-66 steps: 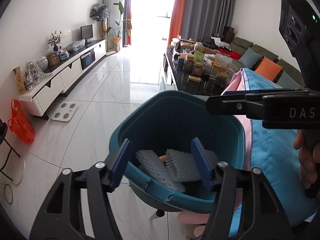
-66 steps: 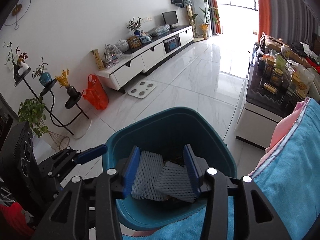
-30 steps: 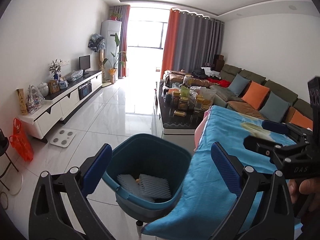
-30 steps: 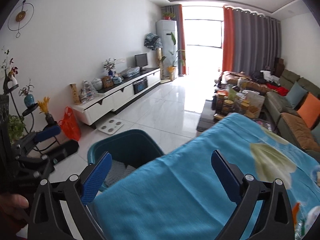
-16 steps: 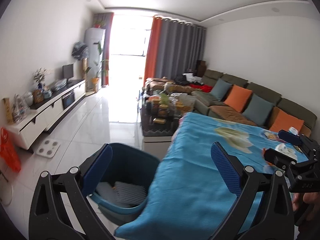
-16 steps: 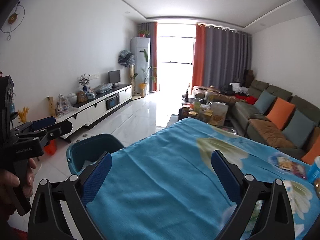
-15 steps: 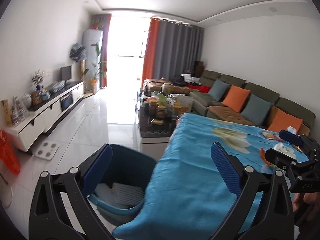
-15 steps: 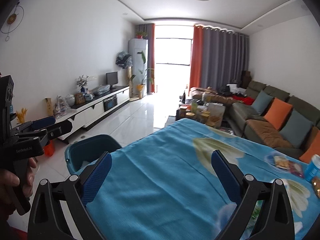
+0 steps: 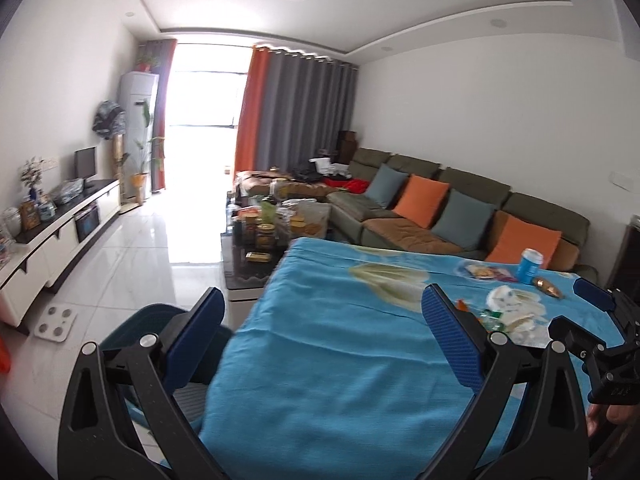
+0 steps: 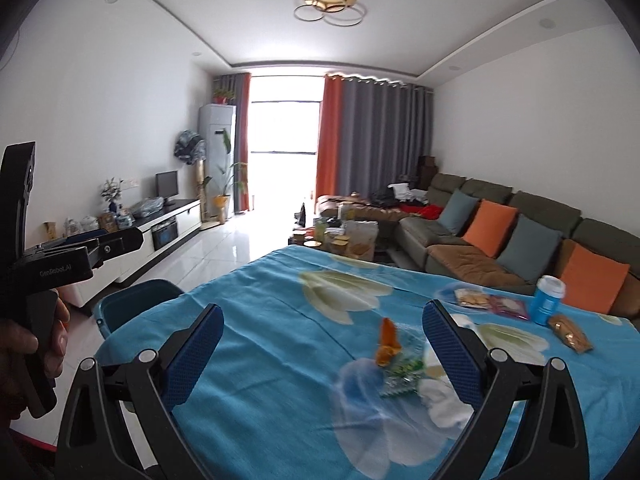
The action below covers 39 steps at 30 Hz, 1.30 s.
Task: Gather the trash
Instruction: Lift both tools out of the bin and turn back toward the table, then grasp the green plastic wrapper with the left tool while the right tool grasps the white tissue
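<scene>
A small trash pile lies on the blue tablecloth (image 10: 280,344): an orange wrapper (image 10: 386,344), a green wrapper (image 10: 402,372) and a crumpled white tissue (image 10: 444,396). My right gripper (image 10: 324,356) is open and empty, just short of the pile. The left wrist view shows the same tissue (image 9: 504,300) far right, with the right gripper (image 9: 580,314) beside it. My left gripper (image 9: 324,340) is open and empty over the cloth's near left part. The teal bin (image 9: 132,324) stands low at the left, partly hidden behind a finger. It also shows as the teal bin (image 10: 136,300) beyond the table's left edge.
A blue cup (image 10: 546,300), two snack packets (image 10: 472,298) and a brown packet (image 10: 568,334) sit at the table's far right. A hand holds the left gripper (image 10: 116,242) at the left. A sofa (image 10: 500,248) and a cluttered coffee table (image 9: 260,236) lie beyond.
Both grippers were narrow over the bin's foam sheets 2.2 s ago. They have since opened wide, risen and swung right, so the table's trash pile has come into view.
</scene>
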### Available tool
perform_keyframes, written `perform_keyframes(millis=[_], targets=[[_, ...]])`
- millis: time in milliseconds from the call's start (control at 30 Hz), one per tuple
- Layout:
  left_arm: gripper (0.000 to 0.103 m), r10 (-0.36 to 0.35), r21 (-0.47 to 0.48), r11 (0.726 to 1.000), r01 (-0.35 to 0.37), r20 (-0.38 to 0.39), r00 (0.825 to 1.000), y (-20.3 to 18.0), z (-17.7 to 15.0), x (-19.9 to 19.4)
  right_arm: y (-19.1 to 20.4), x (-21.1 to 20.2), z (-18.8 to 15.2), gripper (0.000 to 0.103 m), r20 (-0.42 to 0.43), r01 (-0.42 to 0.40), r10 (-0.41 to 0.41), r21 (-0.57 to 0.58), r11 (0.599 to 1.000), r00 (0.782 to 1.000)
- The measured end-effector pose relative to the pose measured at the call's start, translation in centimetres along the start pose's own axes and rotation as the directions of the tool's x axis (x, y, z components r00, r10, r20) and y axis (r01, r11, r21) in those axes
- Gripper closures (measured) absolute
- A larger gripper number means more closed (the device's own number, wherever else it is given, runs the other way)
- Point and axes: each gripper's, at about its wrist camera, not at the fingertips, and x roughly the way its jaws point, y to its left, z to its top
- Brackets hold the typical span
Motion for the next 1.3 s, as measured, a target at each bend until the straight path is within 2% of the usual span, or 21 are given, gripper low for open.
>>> perform_keyframes(millis=[167,333,533,600,667,1100,1300], targets=[[0.006,-0.096,0.032,0.995,0.095,0.012,0.995,-2.5,-0.7,0.0,-1.7,-1.8,-1.2,0.007,0.003,0.103,-0.103,0.05,0.993,0.995],[0.006,-0.181,0.075,0.981,0.182,-0.017,0.983,-5.0,-1.8,0.5,-3.4,-3.1,-2.2,0.007,0.002,0.197,-0.199,0.108,0.974,0.98],[0.006,-0.241,0.106,0.964,0.245,-0.05,0.969,-7.3,-2.9,1.3,-6.1,-3.1,-3.2,0.007,-0.019,0.238,-0.239,0.205,0.949,0.971],[0.006,-0.251,0.119,0.959,0.256,-0.062,0.966,-8.0,-3.1,1.8,-6.8,-2.8,-3.4,0.007,-0.025,0.233,-0.233,0.22,0.947,0.972],[0.006,-0.259,0.121,0.956,0.267,-0.078,0.963,-8.5,-3.3,2.5,-7.1,-2.6,-3.6,0.007,-0.036,0.265,-0.263,0.219,0.939,0.964],[0.006,-0.314,0.142,0.93,0.34,-0.177,0.933,-12.4,-4.0,9.1,-11.7,1.8,-6.0,0.007,-0.213,0.311,-0.256,0.286,0.907,0.943],[0.006,-0.341,0.145,0.915,0.375,-0.215,0.915,-14.0,-4.5,11.2,-13.1,4.6,-6.9,0.007,-0.308,0.297,-0.204,0.292,0.909,0.929]])
